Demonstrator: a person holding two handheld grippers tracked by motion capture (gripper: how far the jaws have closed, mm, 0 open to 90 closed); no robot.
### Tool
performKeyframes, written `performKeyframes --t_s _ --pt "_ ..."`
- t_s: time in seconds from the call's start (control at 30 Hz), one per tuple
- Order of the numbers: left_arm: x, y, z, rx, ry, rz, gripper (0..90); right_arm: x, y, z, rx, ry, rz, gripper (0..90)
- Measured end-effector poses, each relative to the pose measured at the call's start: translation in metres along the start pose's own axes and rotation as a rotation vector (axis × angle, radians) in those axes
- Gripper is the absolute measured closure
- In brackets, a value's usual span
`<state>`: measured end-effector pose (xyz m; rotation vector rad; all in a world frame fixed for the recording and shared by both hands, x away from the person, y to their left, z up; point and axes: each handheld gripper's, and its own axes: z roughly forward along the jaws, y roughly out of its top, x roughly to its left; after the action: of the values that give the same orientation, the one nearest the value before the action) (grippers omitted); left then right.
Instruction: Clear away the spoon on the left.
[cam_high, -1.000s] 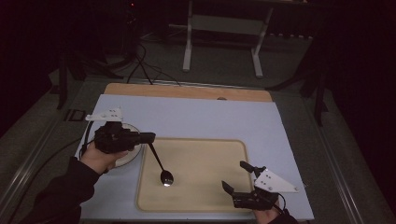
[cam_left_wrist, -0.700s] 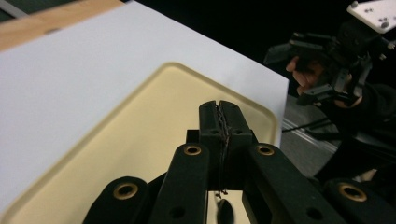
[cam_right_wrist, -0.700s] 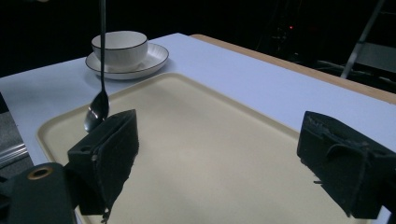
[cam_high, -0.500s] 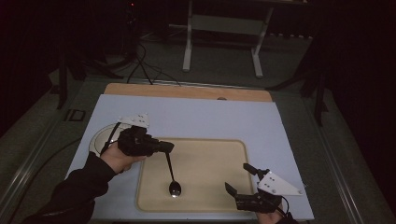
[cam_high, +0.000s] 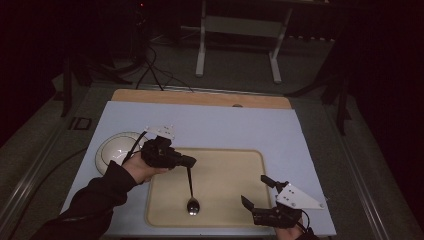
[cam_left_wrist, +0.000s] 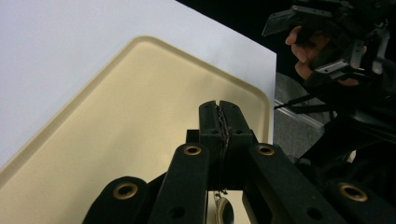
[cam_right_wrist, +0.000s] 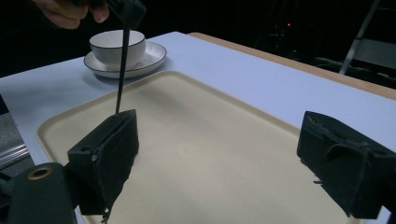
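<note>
The spoon (cam_high: 190, 192) hangs bowl-down over the near part of the beige tray (cam_high: 230, 165), its handle clamped in the left gripper (cam_high: 186, 161)'s closed jaws. The right gripper (cam_high: 255, 192), jaws wide apart and empty, sits at the tray's near right corner.

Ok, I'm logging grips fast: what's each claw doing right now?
Left claw: closed on the spoon handle, bowl end hanging down over the tray.
Right claw: open, holding nothing.
</note>
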<state>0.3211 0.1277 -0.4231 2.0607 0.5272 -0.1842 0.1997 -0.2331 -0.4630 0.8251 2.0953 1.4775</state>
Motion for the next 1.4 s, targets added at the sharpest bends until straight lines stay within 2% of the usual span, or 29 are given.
performKeyframes --t_s 0.37,0.57,0.6,0.77,1.0,1.4 --pt "0.014 -0.001 0.011 -0.009 -0.028 -0.014 87.4 0.000 0.000 0.000 0.006 0.002 0.001 12.9" --pt "0.022 -0.003 0.020 -0.025 -0.020 -0.041 85.3 0.000 0.000 0.000 0.007 0.003 0.002 12.9" --pt "0.024 -0.004 0.021 -0.025 -0.018 -0.045 82.9 0.000 0.000 0.000 0.007 0.004 0.002 12.9" --pt "0.028 -0.008 0.029 -0.026 0.015 -0.052 82.9 -0.001 0.000 0.001 0.009 0.006 0.002 13.0" --pt "0.038 -0.017 0.038 -0.050 0.030 -0.089 83.0 -0.001 -0.001 0.001 0.011 0.012 0.008 12.9" --pt "0.058 -0.035 0.056 -0.111 0.061 -0.147 83.7 -0.002 -0.001 0.002 0.013 0.018 0.014 12.9"
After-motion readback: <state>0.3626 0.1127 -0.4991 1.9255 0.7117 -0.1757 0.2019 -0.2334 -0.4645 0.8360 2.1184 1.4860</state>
